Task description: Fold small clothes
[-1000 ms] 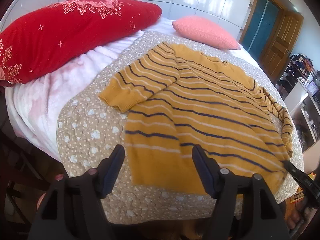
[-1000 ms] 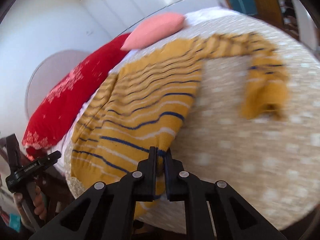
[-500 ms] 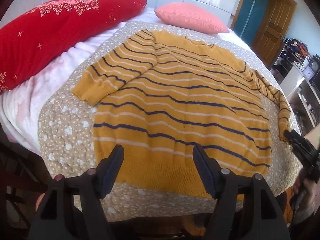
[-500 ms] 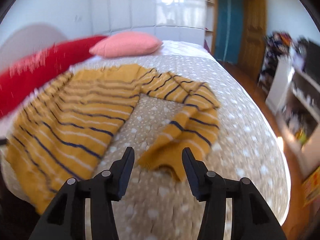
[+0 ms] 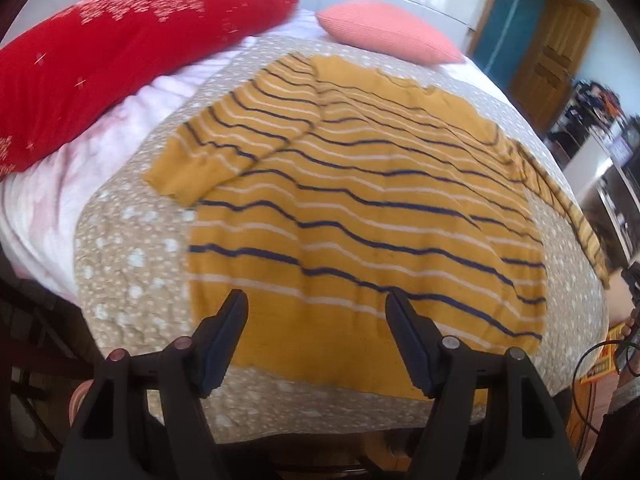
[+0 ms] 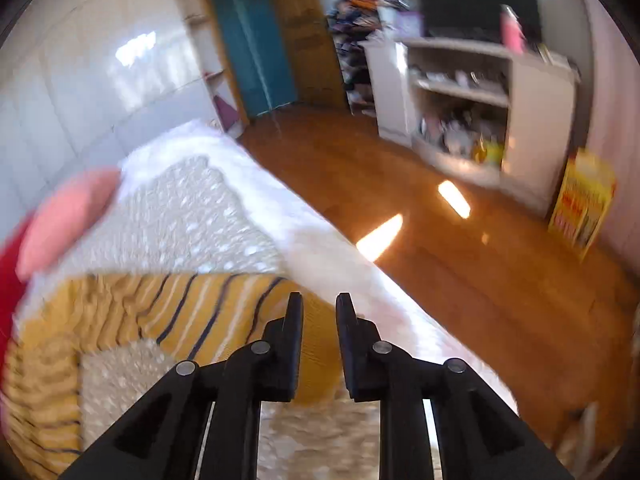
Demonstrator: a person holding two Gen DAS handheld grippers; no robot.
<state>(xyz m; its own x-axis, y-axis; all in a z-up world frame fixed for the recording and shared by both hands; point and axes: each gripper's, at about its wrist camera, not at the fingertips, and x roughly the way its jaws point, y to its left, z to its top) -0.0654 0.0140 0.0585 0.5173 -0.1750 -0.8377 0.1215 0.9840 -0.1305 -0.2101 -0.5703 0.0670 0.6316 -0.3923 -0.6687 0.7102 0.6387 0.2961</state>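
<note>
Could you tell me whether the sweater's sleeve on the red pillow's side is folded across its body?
No, the sleeve lies spread outward from the sweater onto the bedspread.

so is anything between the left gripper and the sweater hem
Nothing visible: the left gripper hangs open over the sweater, whose hem lies bare on the spotted bedspread.

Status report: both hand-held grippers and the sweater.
Left hand-held gripper open, above sweater hem. Right hand-held gripper closing over sleeve cuff, no grip yet. Nothing in the way.
</note>
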